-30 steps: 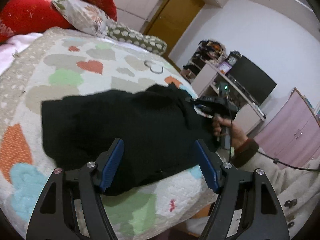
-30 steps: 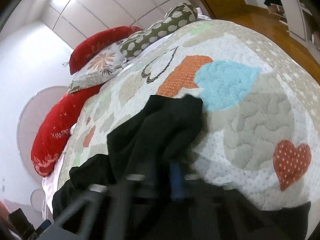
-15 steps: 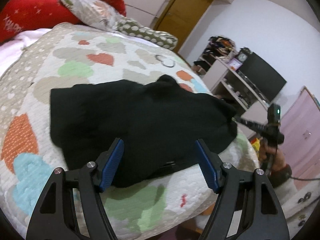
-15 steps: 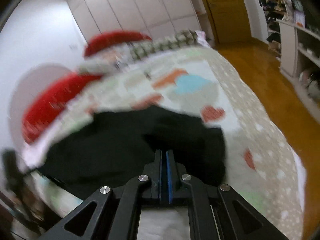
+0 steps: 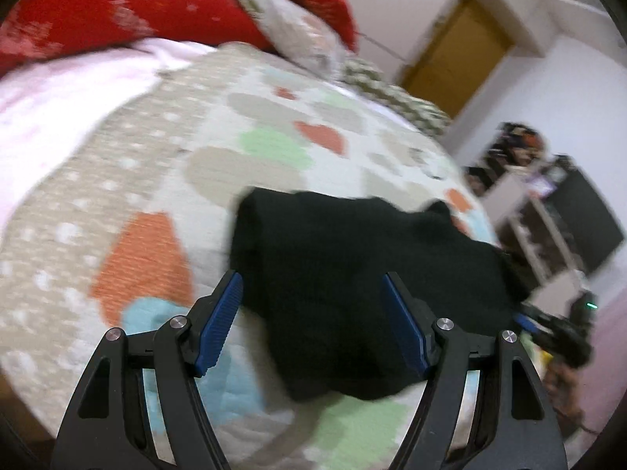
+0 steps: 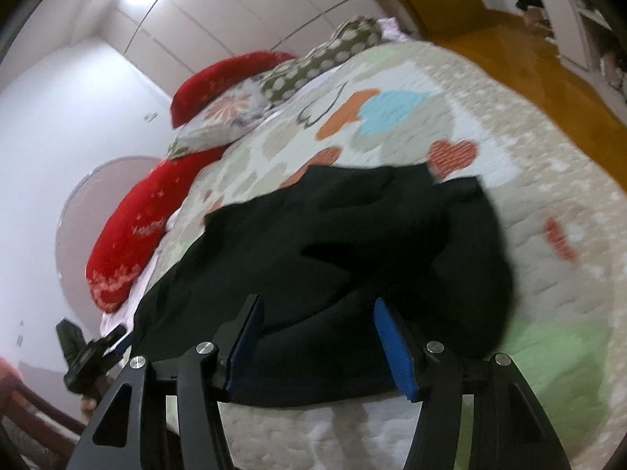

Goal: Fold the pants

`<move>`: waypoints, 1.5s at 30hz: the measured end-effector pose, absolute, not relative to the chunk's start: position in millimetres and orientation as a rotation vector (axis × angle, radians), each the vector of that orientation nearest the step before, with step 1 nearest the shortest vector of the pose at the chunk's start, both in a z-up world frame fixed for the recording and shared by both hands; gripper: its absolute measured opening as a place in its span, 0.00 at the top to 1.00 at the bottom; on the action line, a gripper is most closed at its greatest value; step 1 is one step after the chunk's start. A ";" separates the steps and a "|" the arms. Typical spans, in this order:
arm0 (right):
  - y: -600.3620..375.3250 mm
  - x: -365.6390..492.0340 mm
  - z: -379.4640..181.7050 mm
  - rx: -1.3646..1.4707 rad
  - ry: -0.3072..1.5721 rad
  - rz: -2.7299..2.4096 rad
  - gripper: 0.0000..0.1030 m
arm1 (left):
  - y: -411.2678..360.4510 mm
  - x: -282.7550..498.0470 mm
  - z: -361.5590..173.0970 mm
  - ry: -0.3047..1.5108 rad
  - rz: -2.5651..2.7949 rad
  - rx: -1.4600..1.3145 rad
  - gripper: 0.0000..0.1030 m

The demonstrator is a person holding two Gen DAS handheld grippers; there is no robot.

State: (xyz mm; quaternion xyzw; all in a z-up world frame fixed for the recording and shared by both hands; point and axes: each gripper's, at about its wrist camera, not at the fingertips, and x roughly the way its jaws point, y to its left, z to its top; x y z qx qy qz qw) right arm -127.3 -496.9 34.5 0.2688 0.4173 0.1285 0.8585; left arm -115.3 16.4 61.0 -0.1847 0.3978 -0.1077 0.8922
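Black pants (image 5: 352, 274) lie folded in a bundle on the heart-patterned quilt (image 5: 156, 196), near the bed's edge. My left gripper (image 5: 313, 325) is open and empty, its blue pads just short of the pants' near edge. In the right wrist view the pants (image 6: 352, 243) lie rumpled, with a fold across the top. My right gripper (image 6: 317, 340) is open and empty, at the pants' near edge. The right gripper (image 5: 548, 325) also shows at the right of the left wrist view, and the left gripper (image 6: 90, 356) at the lower left of the right wrist view.
Red pillows (image 5: 117, 8) and patterned pillows (image 6: 321, 62) lie at the head of the bed. A wooden door (image 5: 454, 58), shelves and a dark TV (image 5: 588, 227) stand beyond the bed. A wooden floor (image 6: 509, 58) runs along the bed's far side.
My right gripper has opened from shut and dropped close to the pants' edge. My left gripper has swung left, so the pants sit further right in its view.
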 end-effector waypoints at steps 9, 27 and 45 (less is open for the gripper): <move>-468.5 -94.4 10.5 0.620 0.877 0.291 0.54 | -8.2 -90.5 46.7 0.850 -0.219 -0.363 0.31; -483.9 -146.1 50.7 0.432 0.823 0.177 0.79 | 16.9 -79.4 51.7 0.916 -0.233 -0.400 0.70; -504.5 -107.2 32.4 0.655 0.817 0.238 0.43 | -130.9 -142.3 92.7 0.831 -0.543 0.040 0.26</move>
